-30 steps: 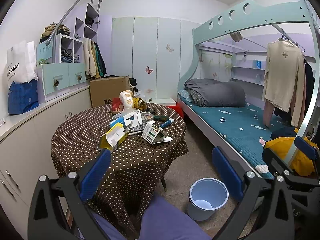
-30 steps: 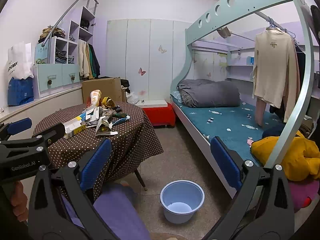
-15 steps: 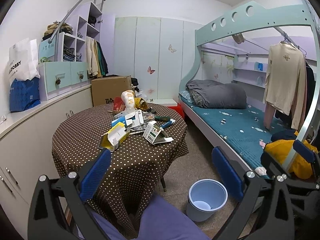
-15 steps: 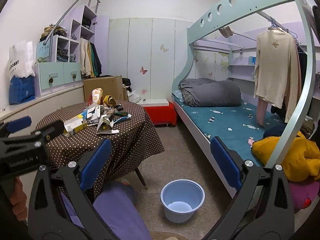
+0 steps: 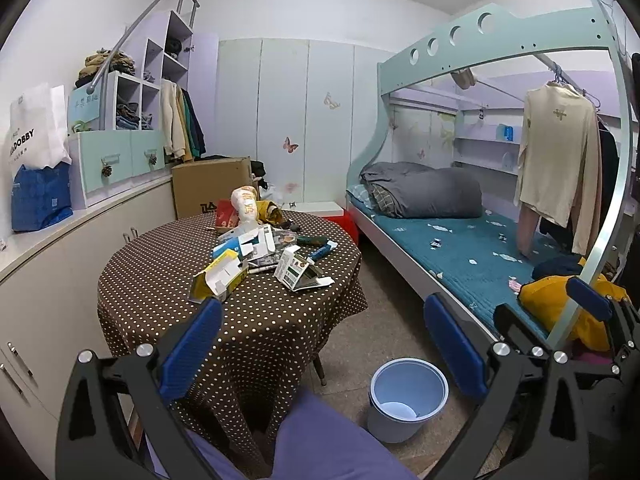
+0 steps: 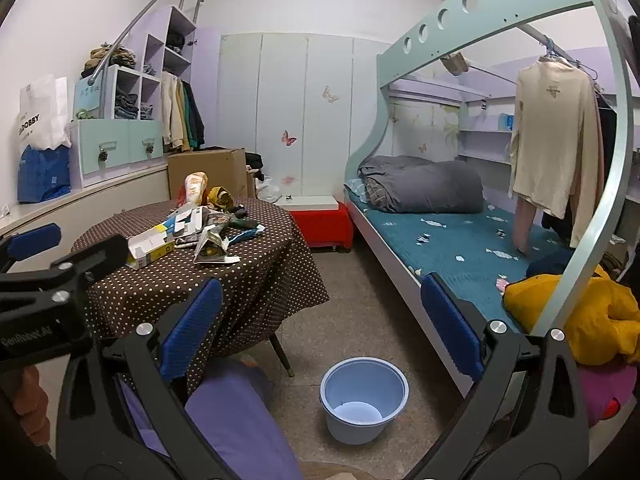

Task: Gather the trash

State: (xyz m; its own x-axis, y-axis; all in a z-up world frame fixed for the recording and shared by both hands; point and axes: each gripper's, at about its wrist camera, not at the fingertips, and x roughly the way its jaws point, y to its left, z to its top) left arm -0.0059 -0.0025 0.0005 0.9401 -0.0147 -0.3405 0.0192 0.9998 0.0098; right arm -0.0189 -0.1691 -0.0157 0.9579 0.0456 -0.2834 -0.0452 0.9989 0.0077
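A pile of trash lies on the round table [image 5: 160, 280] with a brown dotted cloth: an opened yellow carton [image 5: 220, 278], a white and green carton [image 5: 296, 270], a blue wrapper [image 5: 322, 250] and a crumpled snack bag [image 5: 246, 208]. The same pile shows in the right wrist view [image 6: 192, 232]. A light blue bucket [image 5: 406, 398] [image 6: 362, 398] stands on the floor right of the table. My left gripper [image 5: 320, 344] is open and empty, short of the table's near edge. My right gripper [image 6: 320, 328] is open and empty, above the floor near the bucket.
A bunk bed [image 5: 460, 248] with a grey duvet fills the right side. A yellow garment [image 6: 580, 320] lies on its near end. Cabinets and shelves [image 5: 60, 248] line the left wall. A cardboard box [image 5: 212, 188] and a red stool [image 6: 320, 224] stand behind the table.
Both views have shifted slightly; the table and bucket sit a little further left in the frames. Both grippers stay open and empty.
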